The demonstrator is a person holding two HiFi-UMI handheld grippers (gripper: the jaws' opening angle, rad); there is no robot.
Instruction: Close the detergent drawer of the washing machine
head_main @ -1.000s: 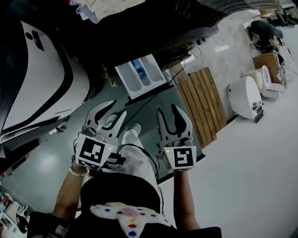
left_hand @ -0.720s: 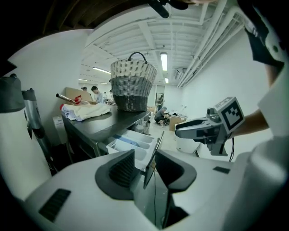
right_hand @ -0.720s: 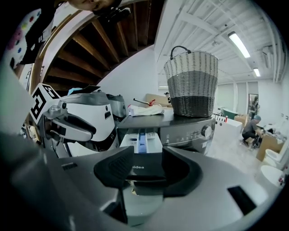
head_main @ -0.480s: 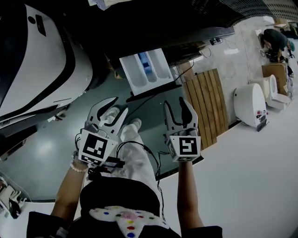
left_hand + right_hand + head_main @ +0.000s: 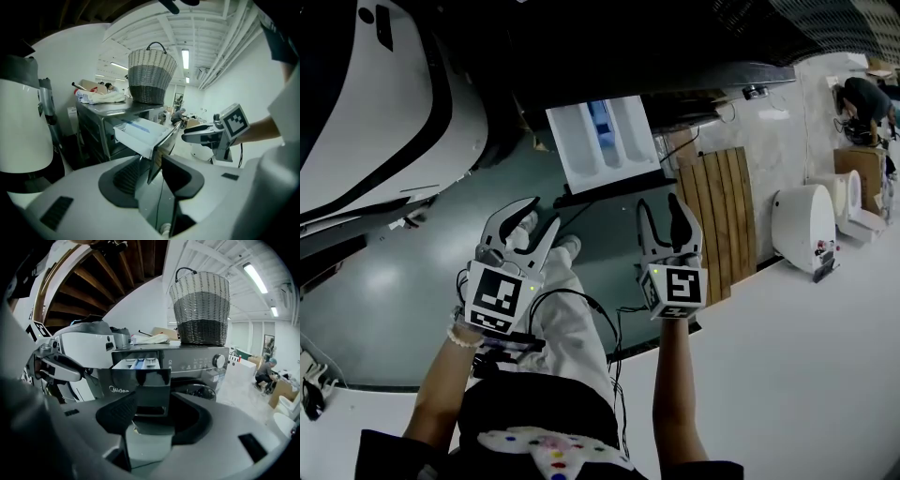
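Note:
The white detergent drawer [image 5: 605, 141] with a blue compartment stands pulled out of the dark washing machine [image 5: 694, 56]. Both grippers hang in front of it and below it, apart from it. My left gripper [image 5: 534, 217] is open and holds nothing. My right gripper [image 5: 664, 211] is opening, with nothing between its fingers. In the right gripper view the drawer [image 5: 140, 364] and its dark front panel lie straight ahead beyond the right gripper [image 5: 152, 416]. In the left gripper view the drawer [image 5: 140, 133] juts out ahead of the left gripper [image 5: 150, 176].
A wicker basket [image 5: 201, 310] stands on top of the machine beside some laundry. A large white appliance [image 5: 384, 122] is at the left. A wooden slat pallet [image 5: 717, 211] and white fixtures [image 5: 811, 220] are at the right. A person [image 5: 862, 94] crouches far off.
Both grippers have sunk a little in front of the machine. The view has shifted, so the drawer now sits nearer the picture's middle.

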